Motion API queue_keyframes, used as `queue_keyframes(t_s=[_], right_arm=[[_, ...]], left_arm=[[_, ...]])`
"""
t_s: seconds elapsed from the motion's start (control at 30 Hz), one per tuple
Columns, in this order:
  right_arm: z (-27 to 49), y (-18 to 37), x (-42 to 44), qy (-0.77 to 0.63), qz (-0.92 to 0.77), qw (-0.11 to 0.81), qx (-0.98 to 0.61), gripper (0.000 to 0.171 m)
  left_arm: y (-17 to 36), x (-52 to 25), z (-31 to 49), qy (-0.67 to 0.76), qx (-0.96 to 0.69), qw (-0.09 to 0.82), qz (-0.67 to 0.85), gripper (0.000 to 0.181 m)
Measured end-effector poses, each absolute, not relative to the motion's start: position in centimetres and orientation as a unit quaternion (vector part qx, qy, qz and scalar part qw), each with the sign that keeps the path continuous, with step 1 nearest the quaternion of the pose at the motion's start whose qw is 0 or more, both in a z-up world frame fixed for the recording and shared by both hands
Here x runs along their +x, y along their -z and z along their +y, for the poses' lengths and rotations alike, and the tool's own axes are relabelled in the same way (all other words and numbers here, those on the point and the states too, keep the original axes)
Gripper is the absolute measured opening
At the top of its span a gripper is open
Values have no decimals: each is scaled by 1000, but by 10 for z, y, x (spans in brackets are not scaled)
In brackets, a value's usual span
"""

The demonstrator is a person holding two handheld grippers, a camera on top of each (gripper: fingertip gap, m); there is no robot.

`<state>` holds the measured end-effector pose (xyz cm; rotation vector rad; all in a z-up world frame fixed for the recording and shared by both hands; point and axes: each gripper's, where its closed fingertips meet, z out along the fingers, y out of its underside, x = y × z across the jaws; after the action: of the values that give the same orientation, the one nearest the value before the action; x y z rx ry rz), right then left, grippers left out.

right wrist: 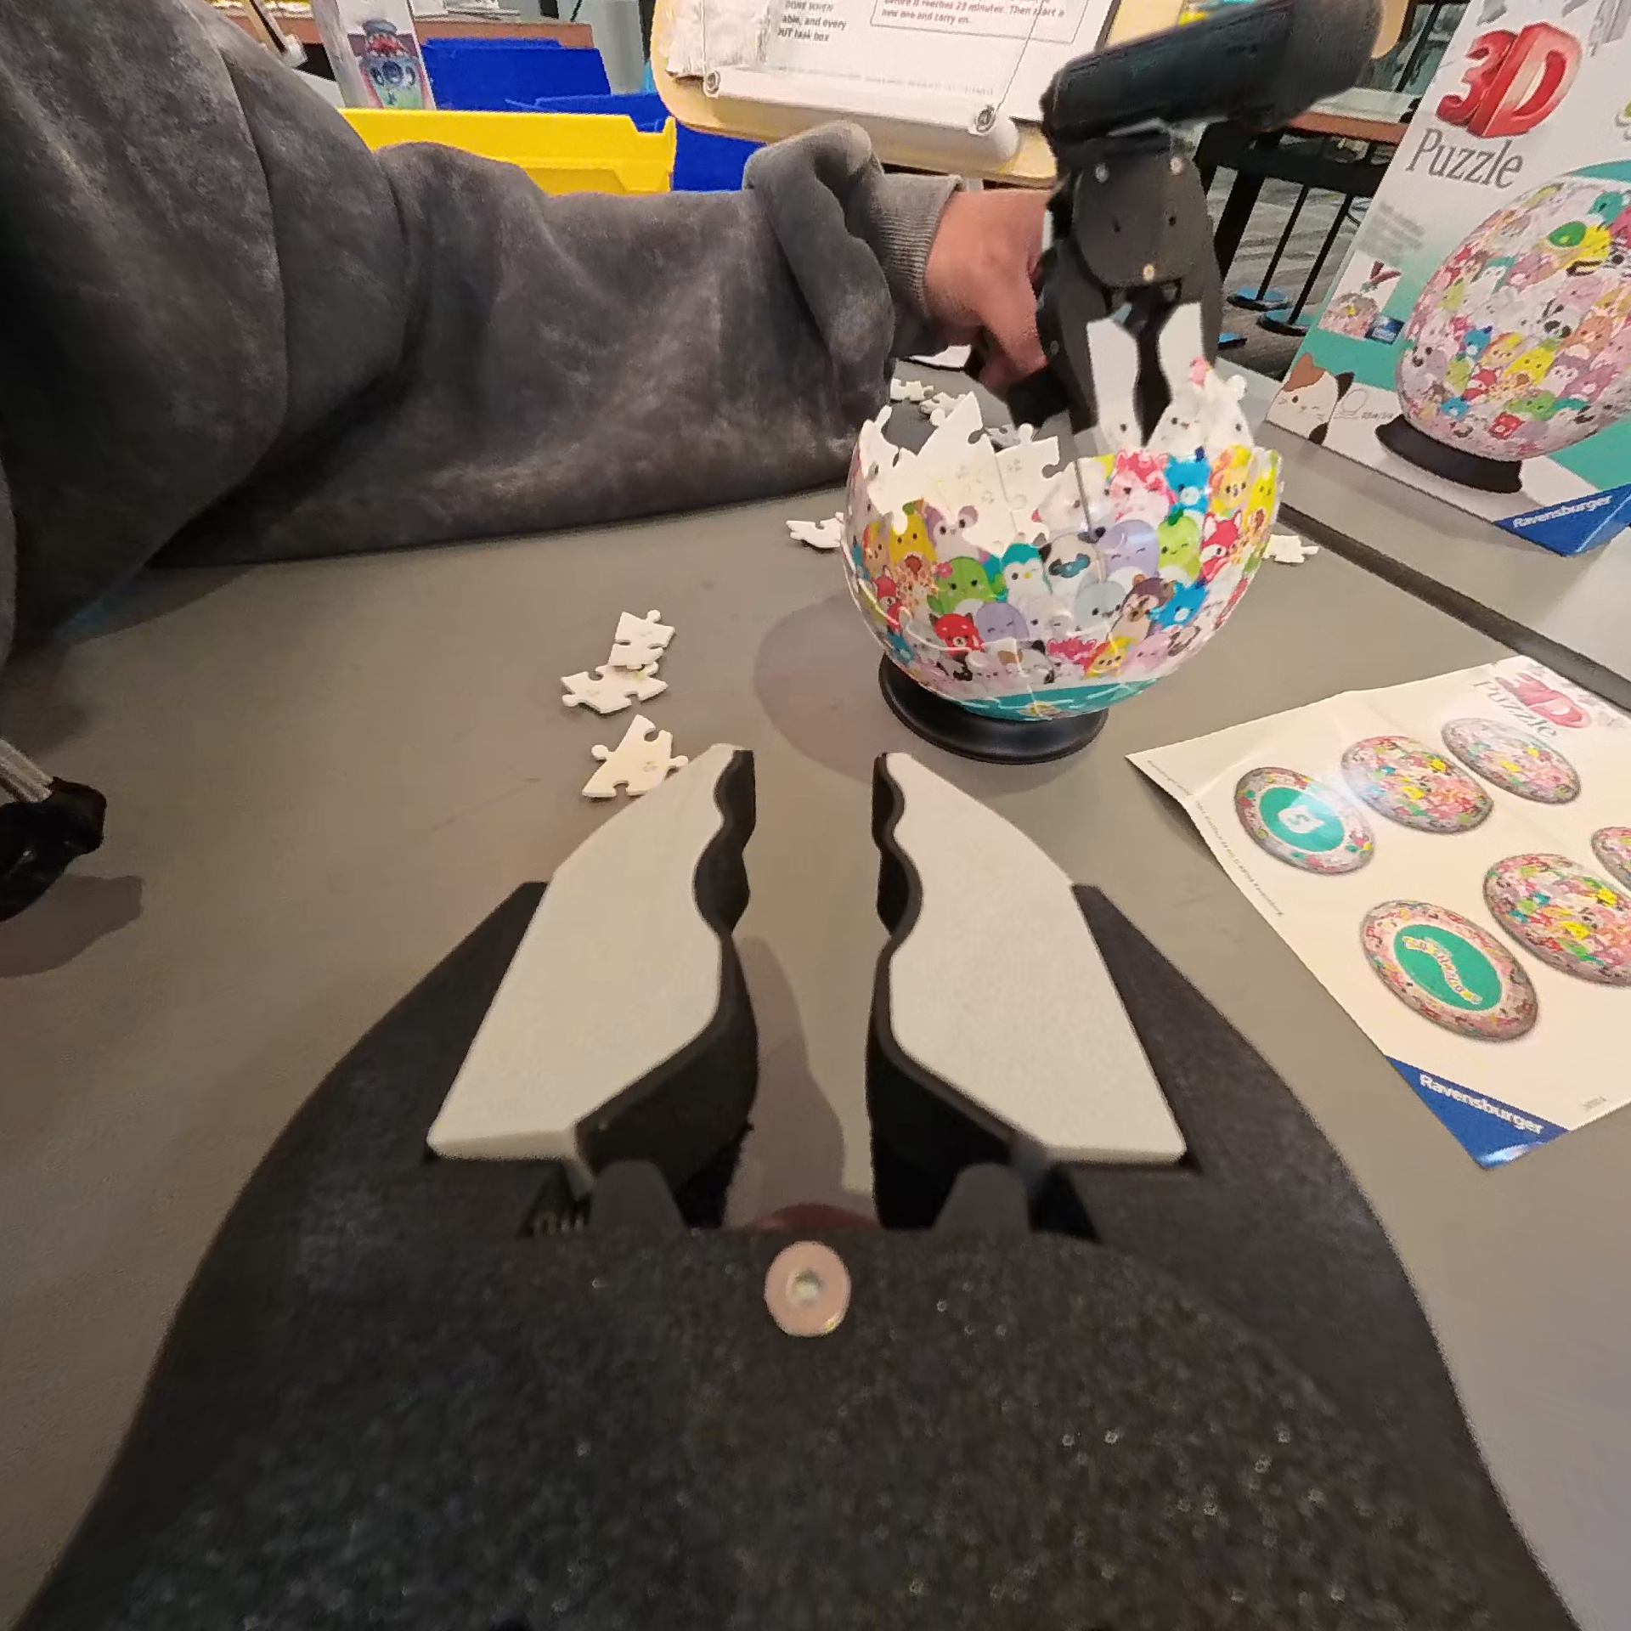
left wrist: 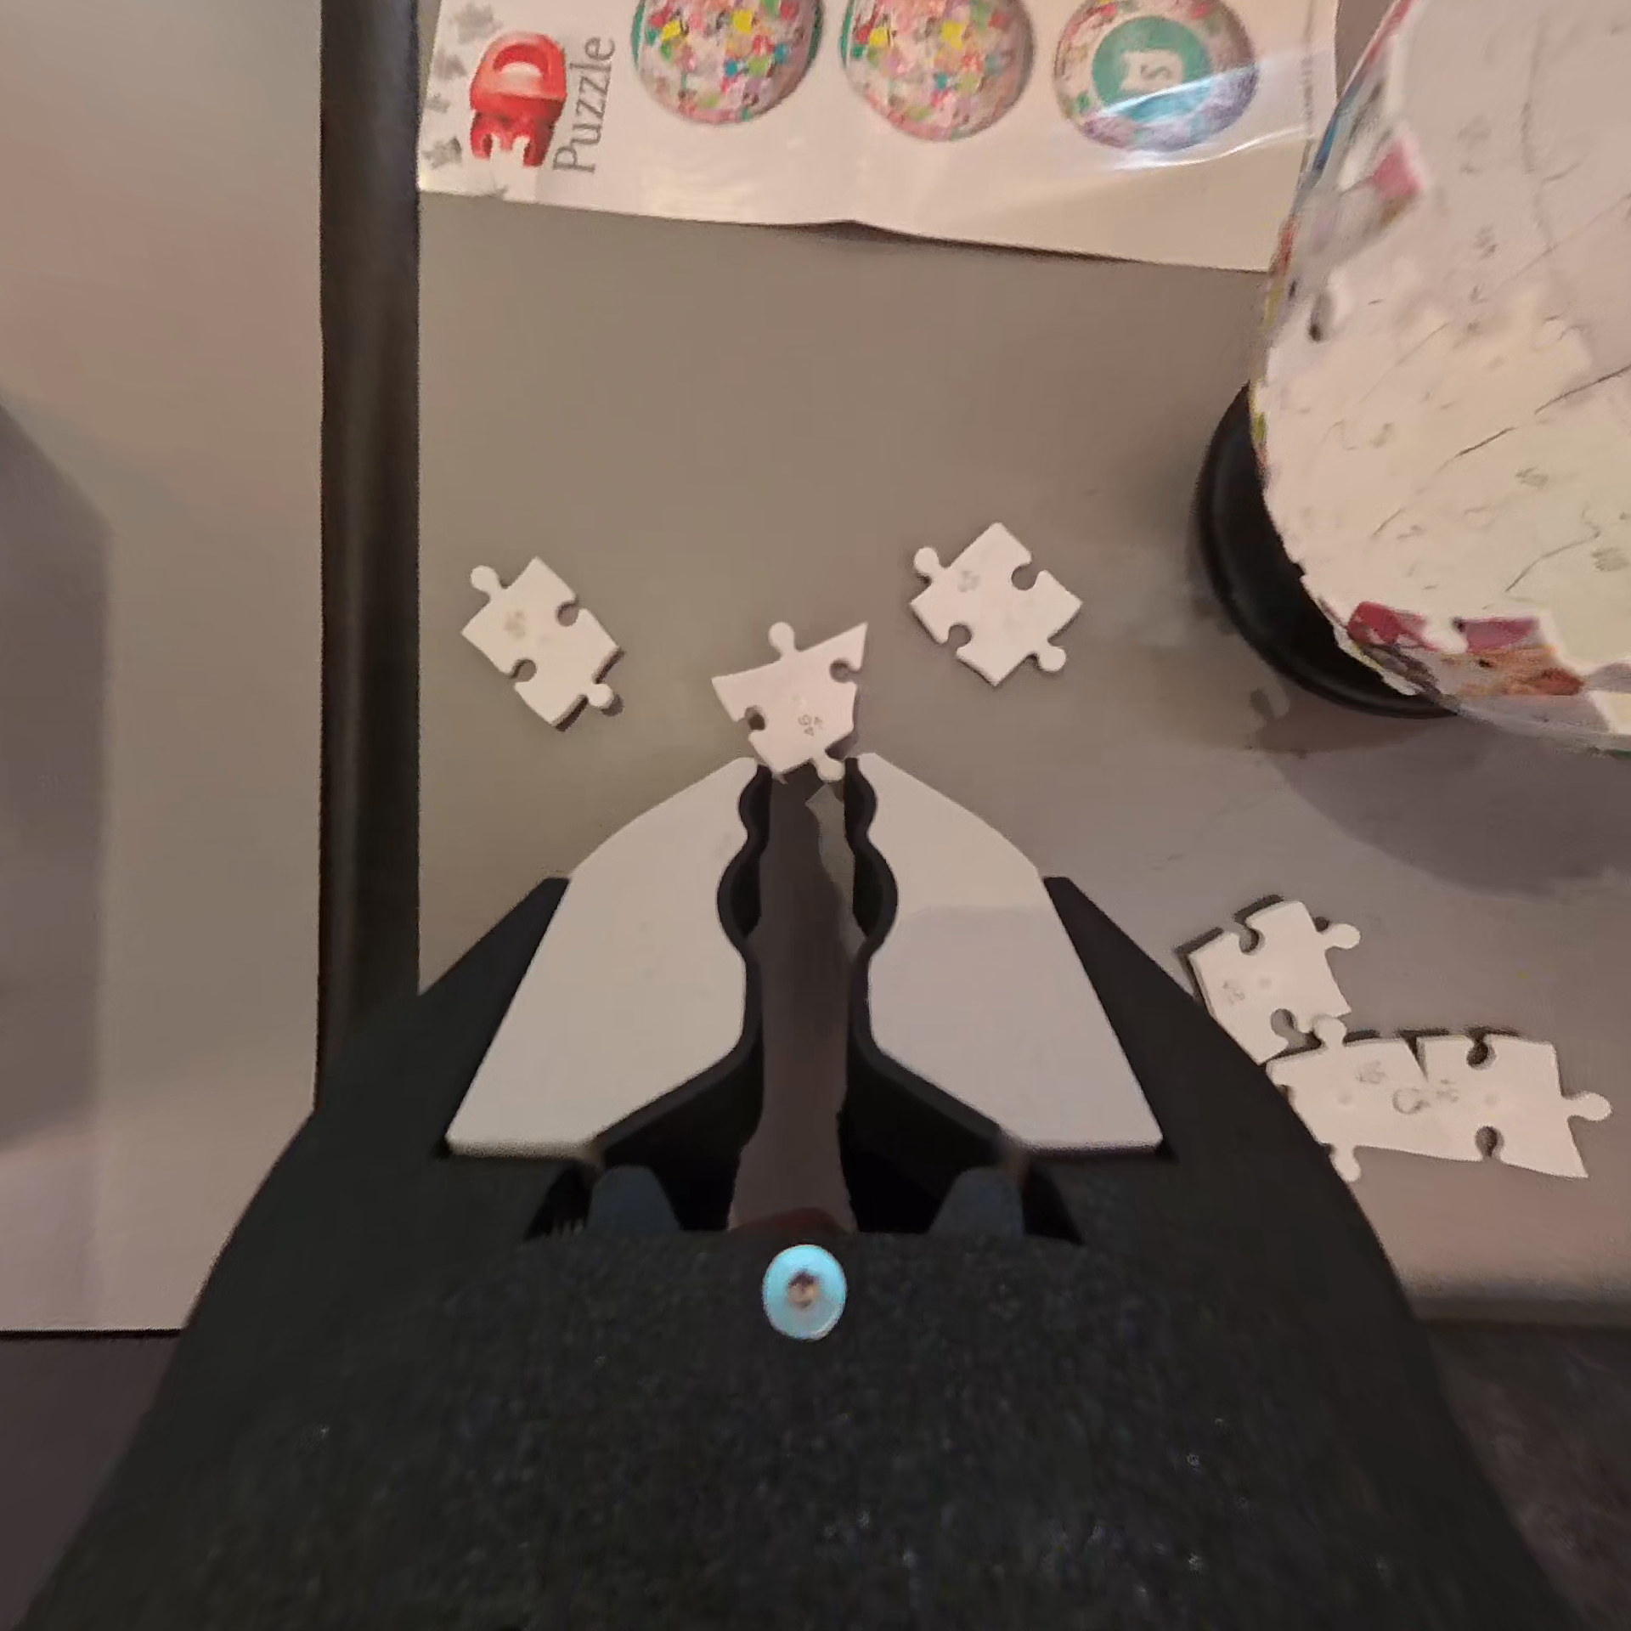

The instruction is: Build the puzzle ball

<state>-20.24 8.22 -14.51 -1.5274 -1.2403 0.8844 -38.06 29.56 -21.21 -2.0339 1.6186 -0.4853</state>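
While half-built, puzzle ball point(right wrist: 1063, 565) colourful outside, white inside.

Soft indoor light; blurred, fisheye-warped edges

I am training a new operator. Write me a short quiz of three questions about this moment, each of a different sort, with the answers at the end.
1. True or false: the right claw is shut on a puzzle piece.
2. What does the half-built puzzle ball stand on? A) a plate B) a black stand C) a cup
3. Fill in: the left claw grips a white ____ at its tips.

Key
1. False: it is open and empty.
2. B
3. puzzle piece
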Motion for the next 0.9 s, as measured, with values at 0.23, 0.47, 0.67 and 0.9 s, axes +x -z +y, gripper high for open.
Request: queue_keyframes(t_s=[0.23, 0.47, 0.67, 0.9], right_arm=[[82, 145, -201, -362, -507, 473, -624, 25], [81, 147, -203, -359, -511, 470, -624, 25], [81, 148, -203, -358, -512, 467, -626, 25], [84, 140, -203, -353, -517, 478, -617, 25]], left_arm=[[193, -350, 272, 185, -677, 276, 657, 46], [216, -337, 266, 208, -665, 226, 681, 42], [220, -328, 263, 220, -664, 226, 678, 35], [216, -343, 269, 208, -691, 244, 648, 33]])
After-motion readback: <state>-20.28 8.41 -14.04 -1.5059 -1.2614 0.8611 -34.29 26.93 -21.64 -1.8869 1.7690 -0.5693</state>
